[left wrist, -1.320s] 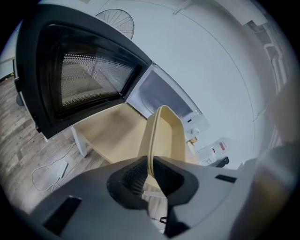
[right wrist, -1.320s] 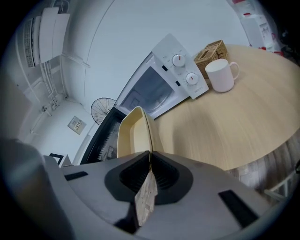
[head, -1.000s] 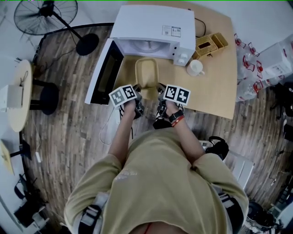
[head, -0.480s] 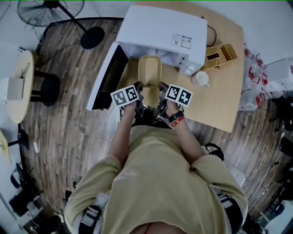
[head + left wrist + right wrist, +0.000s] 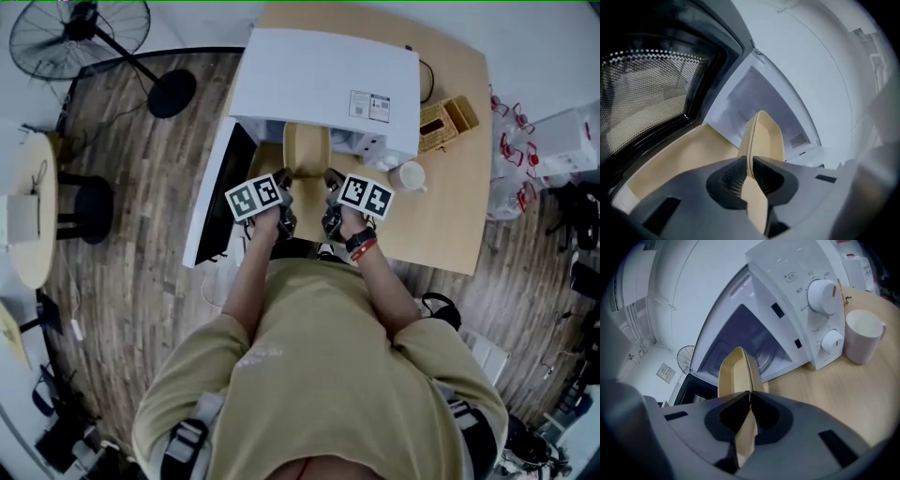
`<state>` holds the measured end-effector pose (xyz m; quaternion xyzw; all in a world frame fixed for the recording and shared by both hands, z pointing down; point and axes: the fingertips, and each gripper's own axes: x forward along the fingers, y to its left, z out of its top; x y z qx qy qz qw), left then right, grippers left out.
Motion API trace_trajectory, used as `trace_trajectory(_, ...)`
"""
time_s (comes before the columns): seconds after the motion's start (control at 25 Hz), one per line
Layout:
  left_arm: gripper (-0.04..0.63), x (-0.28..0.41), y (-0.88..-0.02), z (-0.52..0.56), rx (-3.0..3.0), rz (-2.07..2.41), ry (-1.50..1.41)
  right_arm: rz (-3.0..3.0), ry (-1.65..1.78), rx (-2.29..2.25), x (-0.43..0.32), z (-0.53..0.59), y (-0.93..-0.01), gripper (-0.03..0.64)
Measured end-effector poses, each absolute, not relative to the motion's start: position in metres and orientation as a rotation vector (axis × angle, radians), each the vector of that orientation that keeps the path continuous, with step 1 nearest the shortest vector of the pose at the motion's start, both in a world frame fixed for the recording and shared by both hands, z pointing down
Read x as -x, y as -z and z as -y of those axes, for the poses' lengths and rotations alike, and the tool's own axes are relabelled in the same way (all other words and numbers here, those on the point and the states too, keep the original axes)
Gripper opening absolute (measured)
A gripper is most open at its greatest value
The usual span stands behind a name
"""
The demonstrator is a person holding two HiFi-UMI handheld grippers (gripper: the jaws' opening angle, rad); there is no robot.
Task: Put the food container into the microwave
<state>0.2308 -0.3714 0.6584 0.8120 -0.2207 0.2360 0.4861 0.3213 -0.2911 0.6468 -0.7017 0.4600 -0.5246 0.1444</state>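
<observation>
Food container (image 5: 307, 150) is carried two-handed, clear of the surface (image 5: 450, 220). The left hand-held gripper (image 5: 749, 168) is clamped on the thin rim of one long side, and the right hand-held gripper (image 5: 749, 401) is clamped on the rim of the opposite side. The container's far end sits at the mouth of the open microwave (image 5: 328, 80), probably just inside the cavity; the near end is outside, above the surface. The door (image 5: 217, 202) is swung wide to the left. A mug (image 5: 409, 176) stands just right of the control panel, near the right hand-held gripper. Risks, as judged: both grips are on the narrow lip only (little pad area engaged), so an uneven advance of the two hands could twist the container or let a rim slip out, dropping one side. The opening looks little wider than container plus jaws. Drift left could catch the hinge side; drift right could strike the panel edge. A nose-down tilt may snag the far end on the sill.
</observation>
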Motion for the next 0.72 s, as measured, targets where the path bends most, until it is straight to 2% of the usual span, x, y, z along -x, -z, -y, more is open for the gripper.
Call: trace_trajectory(0.72,0.052,-0.289,-0.664,0.431,-2.022,0.485,-0.612,-1.329,1.412,2.24,-0.368,0.348,-0.646,0.038)
